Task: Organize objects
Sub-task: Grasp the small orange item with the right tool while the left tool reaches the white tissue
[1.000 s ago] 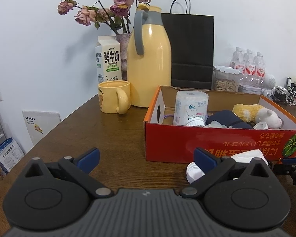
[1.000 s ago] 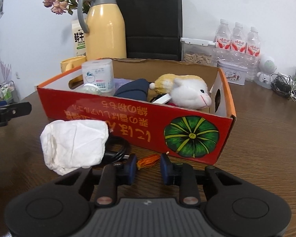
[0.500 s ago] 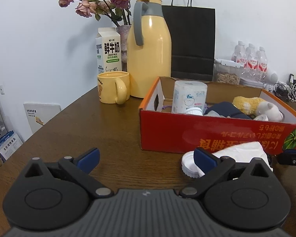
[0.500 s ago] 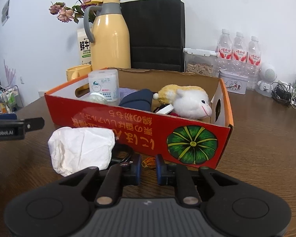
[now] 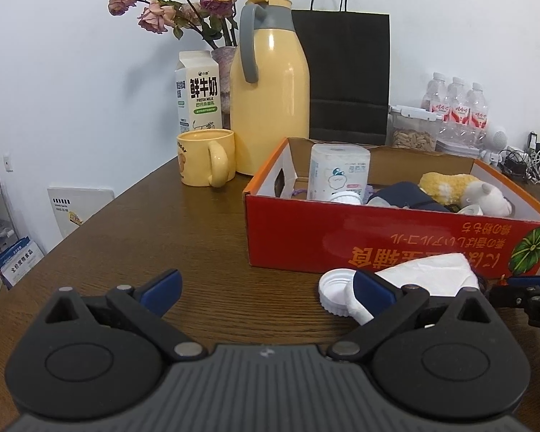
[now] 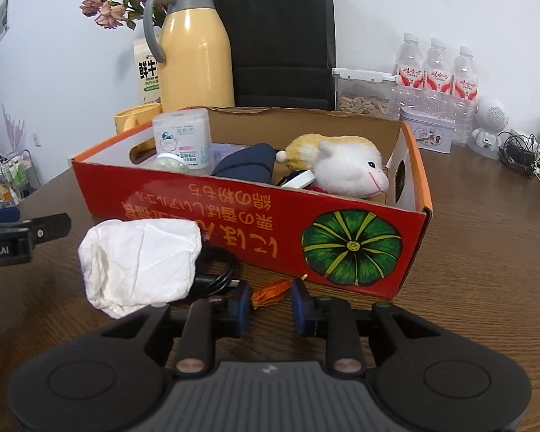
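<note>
A red cardboard box on the brown table holds a tissue pack, dark cloth and a plush sheep. In front of it lie a crumpled white tissue, a white lid, a coiled black cable and a small orange paper umbrella. My right gripper is part open, its pads either side of the umbrella, not touching. My left gripper is wide open and empty, left of the lid.
A yellow mug, milk carton, yellow thermos, vase of dried roses and black paper bag stand behind the box. Water bottles, a seed container, a tin and cables sit at the right.
My right gripper closed to a narrow gap around the umbrella, then opened wider again. Both grippers have pulled back slightly from the box. The left stays open.
</note>
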Tool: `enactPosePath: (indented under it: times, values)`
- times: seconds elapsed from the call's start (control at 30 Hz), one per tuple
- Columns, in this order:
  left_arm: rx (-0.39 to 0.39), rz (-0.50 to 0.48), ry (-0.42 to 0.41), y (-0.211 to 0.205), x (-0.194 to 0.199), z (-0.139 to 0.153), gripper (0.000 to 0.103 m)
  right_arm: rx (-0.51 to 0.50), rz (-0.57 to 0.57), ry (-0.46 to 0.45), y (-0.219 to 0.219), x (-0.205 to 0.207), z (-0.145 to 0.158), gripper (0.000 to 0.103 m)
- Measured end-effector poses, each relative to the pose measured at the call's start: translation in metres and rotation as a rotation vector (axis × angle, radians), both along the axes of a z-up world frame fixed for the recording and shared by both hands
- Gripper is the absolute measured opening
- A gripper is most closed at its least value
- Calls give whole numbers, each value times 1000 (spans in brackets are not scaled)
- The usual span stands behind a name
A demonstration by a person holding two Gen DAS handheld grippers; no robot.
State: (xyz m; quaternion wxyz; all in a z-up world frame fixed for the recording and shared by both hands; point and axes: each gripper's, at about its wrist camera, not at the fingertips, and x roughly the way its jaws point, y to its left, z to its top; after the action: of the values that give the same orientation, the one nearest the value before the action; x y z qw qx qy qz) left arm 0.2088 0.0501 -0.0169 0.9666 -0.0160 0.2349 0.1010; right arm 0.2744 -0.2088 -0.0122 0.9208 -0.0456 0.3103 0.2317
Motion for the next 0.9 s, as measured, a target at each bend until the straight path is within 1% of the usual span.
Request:
enactPosePath:
  times: [0.1, 0.17, 0.2, 0.3, 0.4, 0.63, 0.8, 0.9]
  values:
    - [-9, -7, 6, -5, -1, 1, 103, 7, 6, -13, -1, -3, 2, 17]
    - [-14, -24, 15, -11, -1, 2, 103, 26, 6, -38, -3, -8, 6, 11]
    - [-16, -37, 17, -14, -1, 2, 103, 40, 3, -50, -6, -9, 9, 9]
    - [-23, -77, 28, -25, 1, 1, 103, 70, -4, -68, -15, -12, 15, 9]
    - [-28, -107, 39, -34, 5, 0, 103, 73, -4, -58, -18, -11, 14, 9]
    - [-52, -125, 53, -41, 11, -2, 103, 61, 3, -44, -14, -10, 11, 9]
    - [-67, -138, 97, -47, 18, -4, 103, 69, 3, -56, -15, -11, 12, 9]
    - [-58, -150, 116, -53, 24, -6, 103, 74, 5, -65, -16, -13, 13, 9]
